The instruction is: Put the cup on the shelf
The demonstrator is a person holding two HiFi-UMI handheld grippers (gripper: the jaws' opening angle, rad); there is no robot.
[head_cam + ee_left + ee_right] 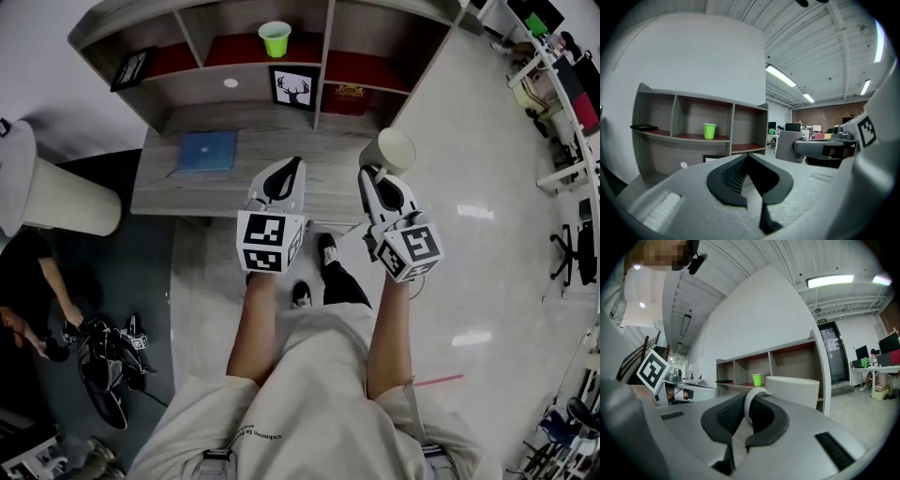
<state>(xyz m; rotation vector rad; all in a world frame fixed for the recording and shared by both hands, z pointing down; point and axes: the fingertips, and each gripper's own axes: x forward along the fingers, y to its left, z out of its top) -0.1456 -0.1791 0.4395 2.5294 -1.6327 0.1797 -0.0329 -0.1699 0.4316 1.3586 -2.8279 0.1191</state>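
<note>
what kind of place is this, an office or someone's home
Most likely an open-plan office or lab. Monitors stand on desks in the background, office chairs sit on a glossy floor, and strip lights hang overhead.

Left gripper point(290, 169) fingers together, empty; right gripper point(369, 175) clamped on cup point(390, 150)

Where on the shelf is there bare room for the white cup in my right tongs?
The upper right compartment looks bare, right of the divider beside the green cup. The middle compartment holds that cup, the left a black frame. The desk top is also free right of the blue pad.
</note>
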